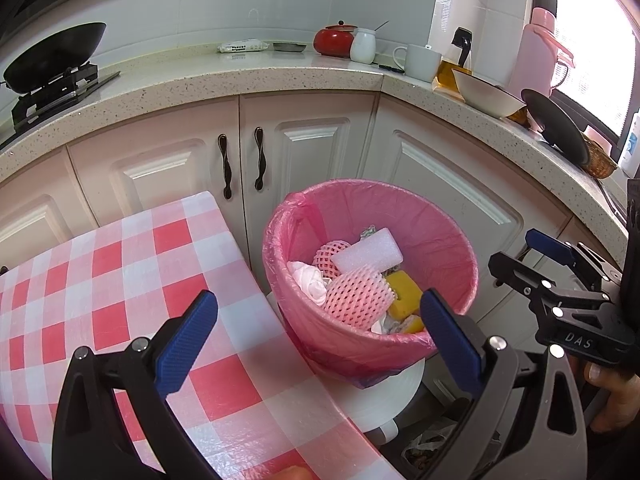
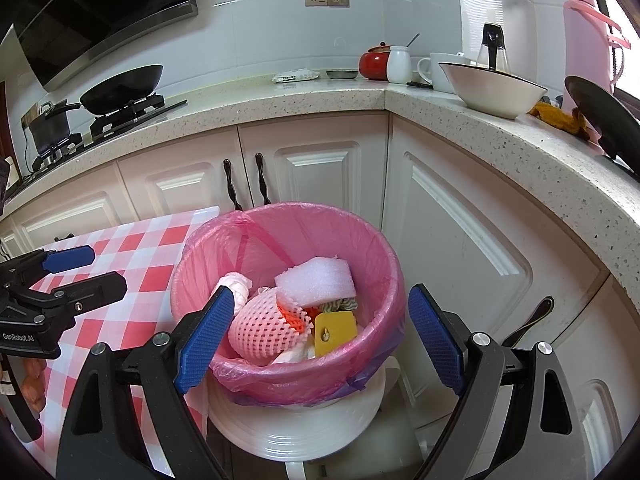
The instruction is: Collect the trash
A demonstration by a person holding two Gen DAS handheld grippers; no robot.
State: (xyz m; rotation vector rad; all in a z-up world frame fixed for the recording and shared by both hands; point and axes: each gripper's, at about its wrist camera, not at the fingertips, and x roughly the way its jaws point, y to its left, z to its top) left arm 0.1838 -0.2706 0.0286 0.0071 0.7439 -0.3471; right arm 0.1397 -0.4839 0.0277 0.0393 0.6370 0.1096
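Note:
A white bin lined with a pink bag [image 1: 440,240] [image 2: 360,240] stands beside a table with a red-and-white checked cloth [image 1: 100,280] [image 2: 152,248]. Inside lie a white foam block [image 1: 368,252] [image 2: 316,282], pink foam fruit nets [image 1: 358,298] [image 2: 260,328], a yellow sponge [image 1: 404,294] [image 2: 335,332] and white crumpled tissue [image 1: 308,284] [image 2: 236,284]. My left gripper [image 1: 320,336] is open and empty over the table's edge, beside the bin. My right gripper [image 2: 320,336] is open and empty above the bin's near rim; it also shows in the left wrist view [image 1: 520,258].
White cabinet doors [image 1: 320,148] [image 2: 320,168] stand behind the bin under an L-shaped speckled counter [image 1: 240,80] [image 2: 280,96]. On it are a wok on a stove [image 1: 56,56] [image 2: 120,88], a red pot [image 1: 334,40], a mug [image 1: 420,62], a white bowl [image 2: 492,88] and a pink thermos [image 1: 538,48].

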